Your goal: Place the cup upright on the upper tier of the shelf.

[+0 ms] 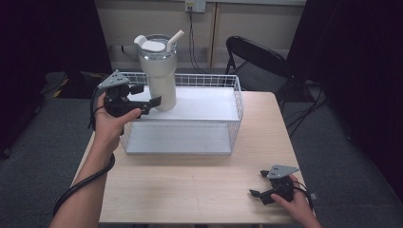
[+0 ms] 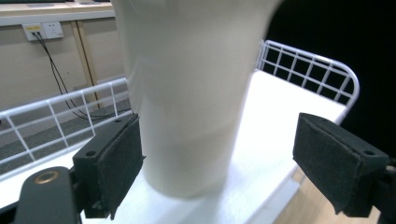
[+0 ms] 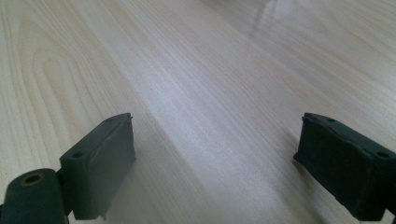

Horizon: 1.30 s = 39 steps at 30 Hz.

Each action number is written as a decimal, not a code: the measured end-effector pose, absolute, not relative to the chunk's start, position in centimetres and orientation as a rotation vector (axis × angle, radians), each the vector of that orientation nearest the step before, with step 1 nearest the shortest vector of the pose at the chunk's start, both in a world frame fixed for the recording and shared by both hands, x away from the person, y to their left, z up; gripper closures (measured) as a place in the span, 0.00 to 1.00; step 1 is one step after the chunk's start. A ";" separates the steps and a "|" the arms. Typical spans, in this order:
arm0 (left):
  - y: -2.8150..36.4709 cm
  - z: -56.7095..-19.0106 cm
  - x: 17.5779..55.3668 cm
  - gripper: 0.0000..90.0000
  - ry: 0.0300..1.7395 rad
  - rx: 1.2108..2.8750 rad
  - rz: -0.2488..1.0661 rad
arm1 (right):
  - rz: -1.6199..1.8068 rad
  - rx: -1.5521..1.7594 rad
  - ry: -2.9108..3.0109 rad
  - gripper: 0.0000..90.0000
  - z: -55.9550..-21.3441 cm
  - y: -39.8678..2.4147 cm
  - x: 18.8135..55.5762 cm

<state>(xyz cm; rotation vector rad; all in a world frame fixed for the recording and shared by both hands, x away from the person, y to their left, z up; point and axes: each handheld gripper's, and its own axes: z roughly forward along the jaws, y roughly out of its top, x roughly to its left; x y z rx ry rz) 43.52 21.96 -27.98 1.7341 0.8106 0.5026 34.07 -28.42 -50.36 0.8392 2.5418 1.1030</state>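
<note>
Landmark is the white wire basket on the table. The tumbler stands upright inside it, at the back left on the upper white shelf. We have the left tool at the basket's left rim, jaws wide open around the tumbler's lower body: one pad touches or nearly touches its side, the other sits well apart, so nothing is gripped. Low placement likely suits a stable grab on the narrower base. The right tool rests well in front of the basket near the table's front right corner, jaws wide open and empty, probably parked out of the way. In the left gripper view the tumbler's top is cut off and blurred; we can't tell lid or straw detail there.
</note>
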 end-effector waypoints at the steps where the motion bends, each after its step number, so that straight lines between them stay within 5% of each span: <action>1: 22.1 -28.1 43.3 0.17 0.811 1.740 0.501 | 1.103 0.840 2.542 0.12 -50.4 -28.4 34.1; 39: 21.9 -42.7 37.0 0.17 0.812 1.845 0.305 | 1.101 0.836 2.543 0.12 -50.4 -28.4 34.1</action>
